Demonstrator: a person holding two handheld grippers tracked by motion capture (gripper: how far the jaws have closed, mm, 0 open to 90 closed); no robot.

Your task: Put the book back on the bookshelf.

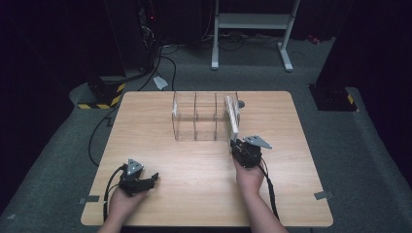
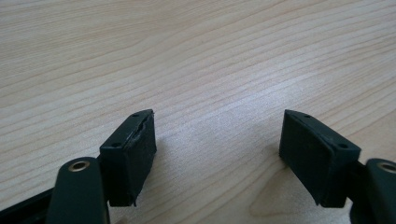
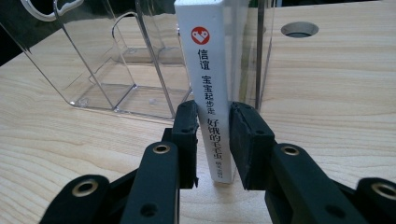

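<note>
The white book point(image 3: 209, 88) stood upright on its bottom edge, spine toward the right gripper point(image 3: 212, 140), at the open front of the rightmost compartment of the clear acrylic rack point(image 3: 116, 65); from above it looked partly inside that slot. The step in hand seemed to be either sliding the book home or drawing it out; I could not tell which. Done well, it called for keeping the spine vertical and moving straight along the slot, so the covers did not catch the clear dividers. The right gripper's two black pads pinched the lower spine, one against each cover. The left gripper point(image 2: 217, 140) rested well apart near the front of the wooden table point(image 1: 194, 165), its jaws spread wide over bare wood, holding nothing
</note>
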